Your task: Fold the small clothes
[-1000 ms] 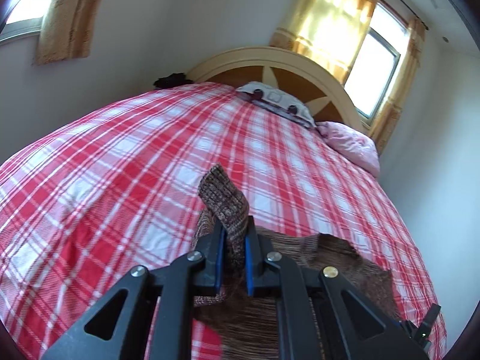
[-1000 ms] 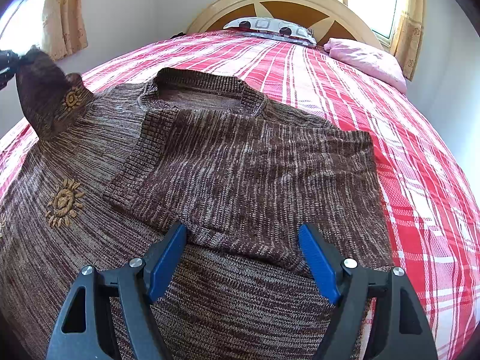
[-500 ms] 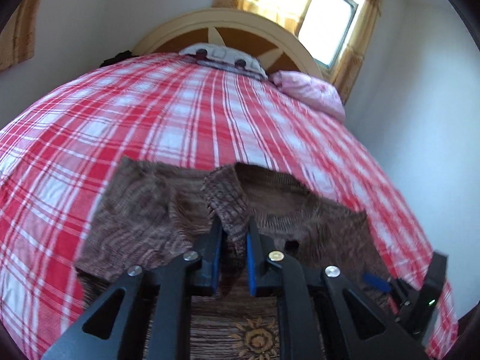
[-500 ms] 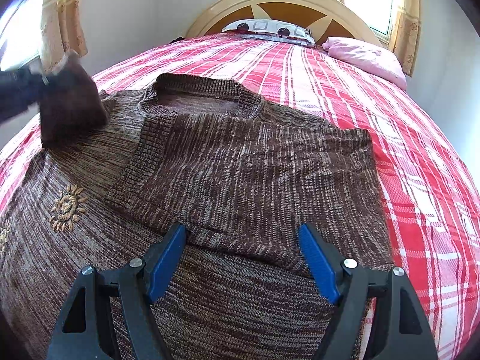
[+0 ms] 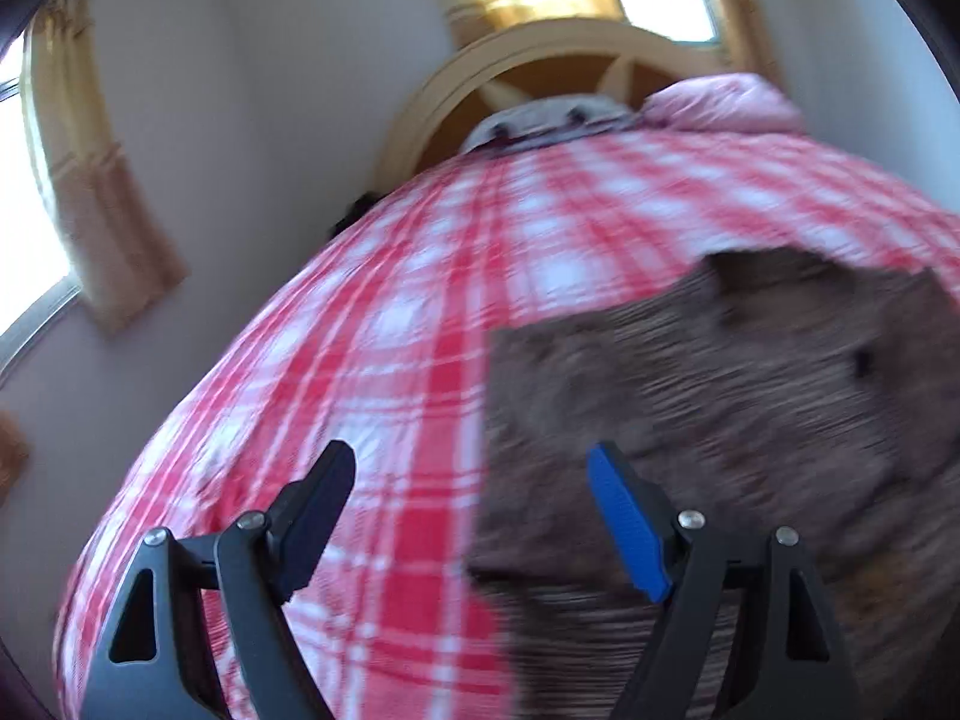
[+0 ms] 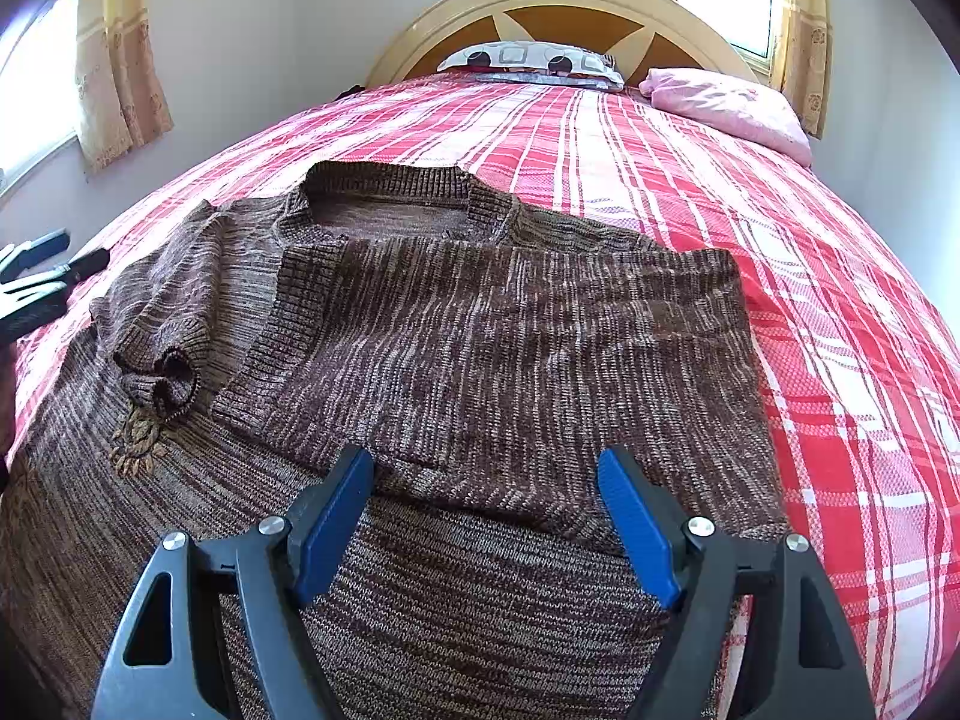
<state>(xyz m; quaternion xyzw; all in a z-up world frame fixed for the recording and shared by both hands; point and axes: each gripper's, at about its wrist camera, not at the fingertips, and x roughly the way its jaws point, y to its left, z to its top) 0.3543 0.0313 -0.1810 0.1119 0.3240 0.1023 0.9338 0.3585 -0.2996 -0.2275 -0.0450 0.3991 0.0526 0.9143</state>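
Lying flat on the red-and-white plaid bedspread (image 6: 690,180), the brown knit sweater (image 6: 480,330) has its neckline toward the headboard (image 6: 570,6). Right sleeve (image 6: 510,360) folded across the chest, ribbed cuff edge running diagonally near the middle. Left sleeve (image 6: 162,324) folded inward too, its cuff bunched in a small roll on the body, just above an embroidered sun motif (image 6: 135,441).

Right gripper (image 6: 486,516) hovers over the lower part of the sweater, blue pads spread wide, nothing between them. Left gripper (image 5: 474,516) also spread apart, empty; in its own blurred view one finger sits over the bedspread, the other over the sweater's edge (image 5: 720,408). From the right wrist view the left gripper (image 6: 54,270) shows at the far left border, just beside the sweater's shoulder, over the bedspread; contact with the cloth cannot be told.

At the head of the bed: a patterned pillow (image 6: 528,63) against the headboard and a pink pillow (image 6: 726,105) beside it. Yellow curtains (image 6: 120,60) hang at the window on the left wall.
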